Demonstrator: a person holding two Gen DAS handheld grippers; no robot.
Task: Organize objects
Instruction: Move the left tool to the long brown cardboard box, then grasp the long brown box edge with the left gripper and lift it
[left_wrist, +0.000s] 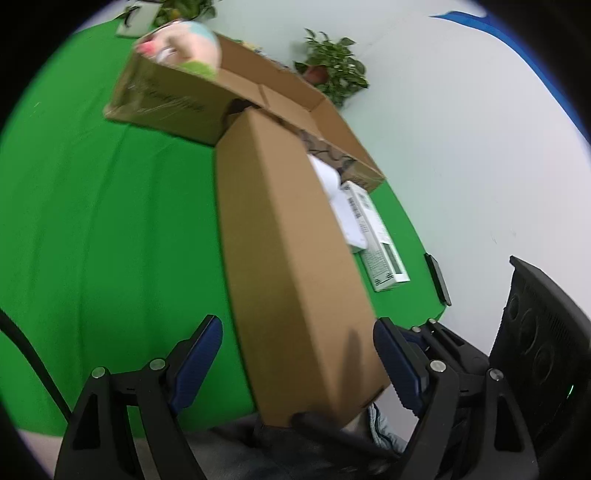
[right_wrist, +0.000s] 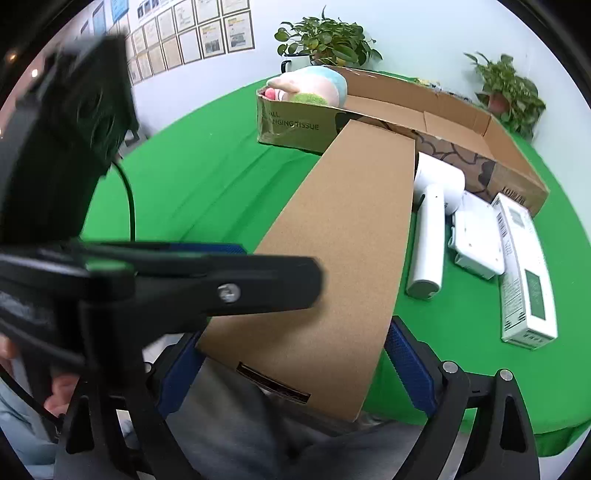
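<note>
A long plain brown cardboard box (left_wrist: 291, 258) lies on the green table, its near end over the table's front edge; it also shows in the right wrist view (right_wrist: 332, 251). My left gripper (left_wrist: 299, 358) is open, its blue pads on either side of the box's near end with gaps. My right gripper (right_wrist: 291, 369) is open around the same end. Behind stands a large open carton (right_wrist: 424, 110) holding a plush toy (right_wrist: 314, 88). A white hair dryer (right_wrist: 428, 236), a white device (right_wrist: 476, 236) and a white-green carton (right_wrist: 524, 273) lie right of the box.
Two potted plants (right_wrist: 328, 37) (right_wrist: 509, 88) stand at the table's far edge by the wall. The left hand-held gripper (right_wrist: 147, 280) crosses the right wrist view. A black chair (left_wrist: 535, 343) stands off the table's right side. A dark flat object (left_wrist: 437, 277) lies at the table's right edge.
</note>
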